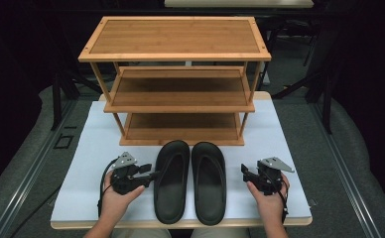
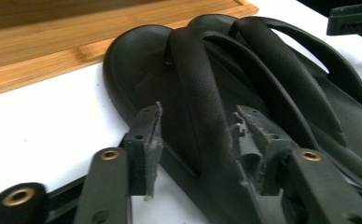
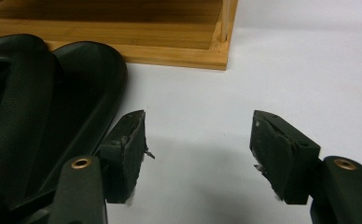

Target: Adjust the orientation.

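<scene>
Left claw (image 2: 195, 144) gaping, astride left sandal (image 1: 171, 179) strap, gripping nothing; next: close, lift toward rack (image 1: 175, 79); right claw (image 3: 198, 154) open, empty.

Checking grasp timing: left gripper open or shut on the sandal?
Open. Left gripper jaws straddle the left sandal edge, pads not pressing it.

We see our right gripper (image 3: 198, 151) with its jaws spread wide over bare white surface (image 3: 286, 70), nothing between them. Two black sandals (image 3: 53, 107) lie just beside the left jaw, toes touching the wooden rack's (image 3: 170, 42) base.
</scene>
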Demonstrator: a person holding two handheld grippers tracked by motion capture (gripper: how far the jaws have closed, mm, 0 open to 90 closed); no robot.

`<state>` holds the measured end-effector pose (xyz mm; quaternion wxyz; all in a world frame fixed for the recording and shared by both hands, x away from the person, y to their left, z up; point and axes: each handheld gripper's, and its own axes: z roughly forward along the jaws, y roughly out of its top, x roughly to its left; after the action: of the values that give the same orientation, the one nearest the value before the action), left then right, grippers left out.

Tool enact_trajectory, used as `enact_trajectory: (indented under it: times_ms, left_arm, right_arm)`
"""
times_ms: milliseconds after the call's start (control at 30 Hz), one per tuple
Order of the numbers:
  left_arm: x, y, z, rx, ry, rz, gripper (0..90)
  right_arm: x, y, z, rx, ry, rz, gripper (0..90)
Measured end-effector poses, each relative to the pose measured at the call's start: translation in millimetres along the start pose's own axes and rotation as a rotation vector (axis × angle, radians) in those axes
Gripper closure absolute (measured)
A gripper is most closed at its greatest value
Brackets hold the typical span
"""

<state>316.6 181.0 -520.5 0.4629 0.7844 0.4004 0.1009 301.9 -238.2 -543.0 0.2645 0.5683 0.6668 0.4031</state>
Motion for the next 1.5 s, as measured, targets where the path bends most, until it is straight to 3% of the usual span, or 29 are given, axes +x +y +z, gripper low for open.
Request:
enact_trajectory:
  times_ms: [167,333,467,667,767,933,1167,1367,1500]
  left_arm:
    - [-8.1,6.5,13.1,0.028,-0.02,0.012,48.7]
    - [-14.3,0.6,20.4,0.059,-0.022,0.029,48.8]
    - [-9.5,-8.6,23.5,0.075,-0.017,0.009,48.7]
    - [-7.2,-11.8,26.0,0.088,-0.051,0.001,53.6]
    - [-8.5,-12.1,27.5,0.089,-0.029,0.014,57.0]
    - [-7.3,-11.8,25.9,0.084,-0.029,-0.002,63.0]
    - [-3.1,-12.6,16.9,0.064,0.014,-0.003,69.1]
    - [2.6,-16.4,6.4,0.049,0.046,-0.006,70.2]
    - [2.5,-16.5,5.9,0.048,0.042,-0.006,70.3]
  right_arm:
    - [-1.9,-0.6,-1.3,0.0,0.004,0.01,35.4]
    - [-3.2,-0.8,-1.8,-0.002,-0.002,0.013,35.4]
    - [-3.3,-0.6,-1.5,-0.002,0.001,0.012,35.4]
    - [-0.6,-0.7,0.9,-0.005,0.01,0.002,35.4]
    - [0.2,-0.9,1.4,0.008,0.012,-0.002,35.4]
    - [-0.6,-1.3,1.6,0.005,0.014,0.003,35.3]
    - [-2.5,-1.5,1.9,0.008,0.012,0.009,35.4]
    - [-3.3,-1.4,1.6,0.007,0.012,0.011,35.4]
    - [-3.2,-1.4,1.7,0.007,0.012,0.011,35.4]
